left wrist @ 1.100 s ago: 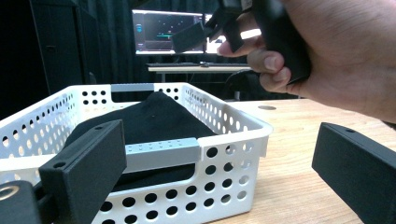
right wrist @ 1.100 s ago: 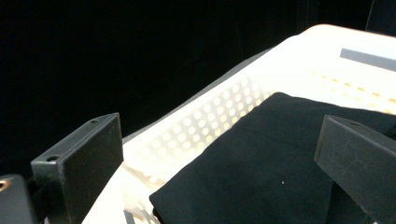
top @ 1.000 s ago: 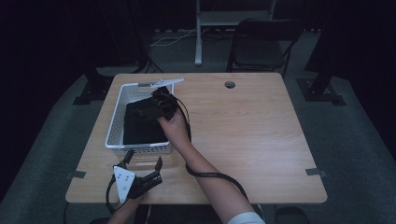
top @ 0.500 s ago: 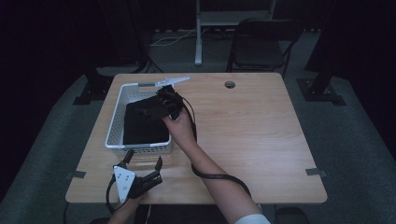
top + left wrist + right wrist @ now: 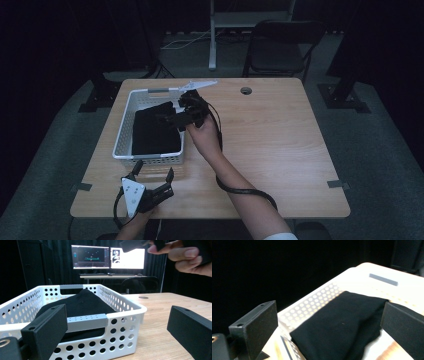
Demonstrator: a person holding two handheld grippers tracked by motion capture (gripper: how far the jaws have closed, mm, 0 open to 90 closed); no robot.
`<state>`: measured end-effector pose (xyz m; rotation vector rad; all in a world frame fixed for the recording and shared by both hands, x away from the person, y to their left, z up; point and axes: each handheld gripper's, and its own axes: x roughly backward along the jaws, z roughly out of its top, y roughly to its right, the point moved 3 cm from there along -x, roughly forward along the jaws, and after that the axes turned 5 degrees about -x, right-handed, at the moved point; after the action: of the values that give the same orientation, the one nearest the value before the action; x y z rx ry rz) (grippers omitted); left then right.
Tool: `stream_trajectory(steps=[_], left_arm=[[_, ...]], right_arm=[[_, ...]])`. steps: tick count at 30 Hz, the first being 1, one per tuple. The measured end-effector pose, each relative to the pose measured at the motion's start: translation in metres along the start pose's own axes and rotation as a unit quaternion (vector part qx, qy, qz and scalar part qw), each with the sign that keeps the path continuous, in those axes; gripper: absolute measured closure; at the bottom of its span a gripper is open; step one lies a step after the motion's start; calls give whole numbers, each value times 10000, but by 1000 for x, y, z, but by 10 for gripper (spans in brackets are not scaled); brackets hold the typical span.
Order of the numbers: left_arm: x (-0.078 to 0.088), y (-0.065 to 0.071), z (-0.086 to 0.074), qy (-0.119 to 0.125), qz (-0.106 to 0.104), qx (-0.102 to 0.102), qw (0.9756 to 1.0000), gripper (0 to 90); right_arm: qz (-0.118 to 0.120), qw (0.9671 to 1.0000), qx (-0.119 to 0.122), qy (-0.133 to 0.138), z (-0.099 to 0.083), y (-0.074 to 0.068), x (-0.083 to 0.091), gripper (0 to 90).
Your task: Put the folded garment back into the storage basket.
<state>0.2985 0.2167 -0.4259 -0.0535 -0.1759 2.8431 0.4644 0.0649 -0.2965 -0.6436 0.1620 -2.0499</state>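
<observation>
The right gripper (image 5: 172, 117) hovers, jaws spread, over folded black cloth (image 5: 155, 131) in the white perforated plastic basket (image 5: 121, 142); the left gripper (image 5: 152, 175) rests spread-jawed on the wooden table (image 5: 280, 140) just before it.

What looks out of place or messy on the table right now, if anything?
Nothing stands out. The black cloth lies folded inside the white basket, which sits square on the table. The right gripper hovers open over it; the left gripper is open nearby.

Black two-jaw left gripper (image 5: 152, 181) bears a grey triangular plate; right gripper (image 5: 172, 116) trails a black cable; white sleeve edge.
</observation>
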Motion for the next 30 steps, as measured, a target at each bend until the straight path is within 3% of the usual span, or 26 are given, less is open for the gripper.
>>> stream_trajectory(steps=[4,16,30], left_arm=[[0,0,0,8,6,2,10000,43],[0,0,0,7,17,0,10000,43],[0,0,0,2,28,0,10000,43]], right_arm=[[-63,9999,-58,85,-1,4,12,14],[-300,9993,83,182,-5,8,45,14],[-345,9990,151,230,-11,8,72,15]])
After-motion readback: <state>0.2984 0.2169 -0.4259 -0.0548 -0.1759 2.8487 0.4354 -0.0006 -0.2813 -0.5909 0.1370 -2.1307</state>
